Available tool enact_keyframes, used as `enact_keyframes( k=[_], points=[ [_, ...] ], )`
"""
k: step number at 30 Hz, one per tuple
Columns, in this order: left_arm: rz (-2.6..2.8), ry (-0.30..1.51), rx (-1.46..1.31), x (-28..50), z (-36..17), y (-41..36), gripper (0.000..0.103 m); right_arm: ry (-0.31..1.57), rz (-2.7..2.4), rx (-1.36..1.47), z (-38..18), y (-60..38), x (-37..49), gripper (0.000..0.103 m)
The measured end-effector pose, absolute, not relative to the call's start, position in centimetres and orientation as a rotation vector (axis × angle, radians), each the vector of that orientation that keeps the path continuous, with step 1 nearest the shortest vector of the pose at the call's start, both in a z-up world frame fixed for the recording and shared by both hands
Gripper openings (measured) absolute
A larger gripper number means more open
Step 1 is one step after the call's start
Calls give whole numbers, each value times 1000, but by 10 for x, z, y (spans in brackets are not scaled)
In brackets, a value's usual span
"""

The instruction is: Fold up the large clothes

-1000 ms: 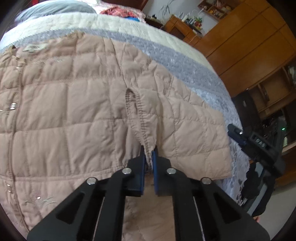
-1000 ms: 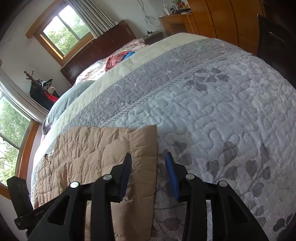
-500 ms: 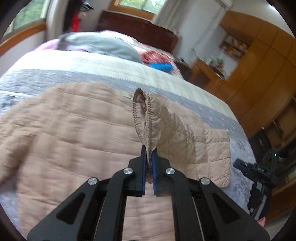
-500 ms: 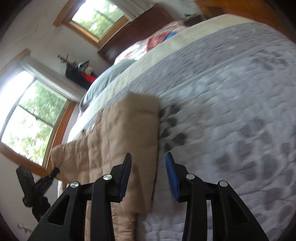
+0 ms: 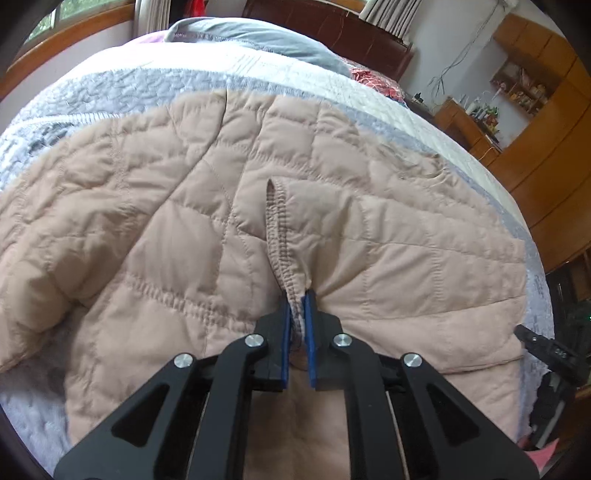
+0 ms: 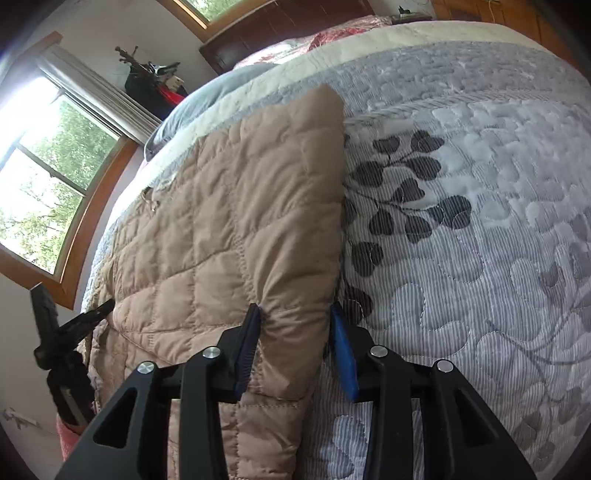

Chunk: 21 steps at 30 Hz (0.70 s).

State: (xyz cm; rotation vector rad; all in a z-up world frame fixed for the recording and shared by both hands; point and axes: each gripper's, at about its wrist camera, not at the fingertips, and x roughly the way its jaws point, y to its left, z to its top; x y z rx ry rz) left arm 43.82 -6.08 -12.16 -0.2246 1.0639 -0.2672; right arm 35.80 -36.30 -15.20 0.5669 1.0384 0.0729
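Observation:
A beige quilted jacket (image 5: 184, 221) lies spread on the bed. My left gripper (image 5: 295, 295) pinches the stitched sleeve cuff (image 5: 280, 236) between its blue pads and holds it over the jacket's body. Its jaws are just starting to open, with the cuff still between them. In the right wrist view the jacket's folded side edge (image 6: 295, 221) runs up between the fingers of my right gripper (image 6: 293, 314). The fabric puckers at the pads, which are shut on that thick edge. The right gripper's black frame (image 5: 543, 347) shows at the jacket's lower right corner in the left wrist view.
The bed carries a grey and white quilt with a leaf pattern (image 6: 461, 221). A grey pillow (image 5: 258, 33) and a dark headboard (image 5: 314, 18) are at the far end. Wooden cabinets (image 5: 546, 147) stand to the right, and a window (image 6: 37, 166) is on the left.
My left gripper has carried the cuff across and down onto the jacket's body. My right gripper has moved along with the jacket's edge, and the flap now stands closer and larger between its fingers.

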Motion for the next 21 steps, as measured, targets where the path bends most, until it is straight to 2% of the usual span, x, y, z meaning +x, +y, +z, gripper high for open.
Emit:
enact_keyframes(
  k=[6, 10, 11, 14, 17, 21],
  points=[
    [-282, 1003, -211, 436, -130, -60, 9, 1049, 31, 463, -153, -346, 359, 38],
    [-276, 1027, -220, 434, -125, -58, 10, 1031, 42, 487, -150, -349, 357, 39],
    [-269, 1027, -215, 431, -119, -55, 15, 1032, 40, 493, -145, -350, 354, 42],
    [-174, 931, -142, 416, -89, -47, 44, 947, -13, 418, -107, -348, 341, 44],
    [-153, 861, -97, 405, -65, -53, 44, 907, -3, 389, -83, -333, 341, 45],
    [-264, 896, -81, 405, -52, -93, 45, 964, 60, 378, -81, -297, 369, 45]
  ],
)
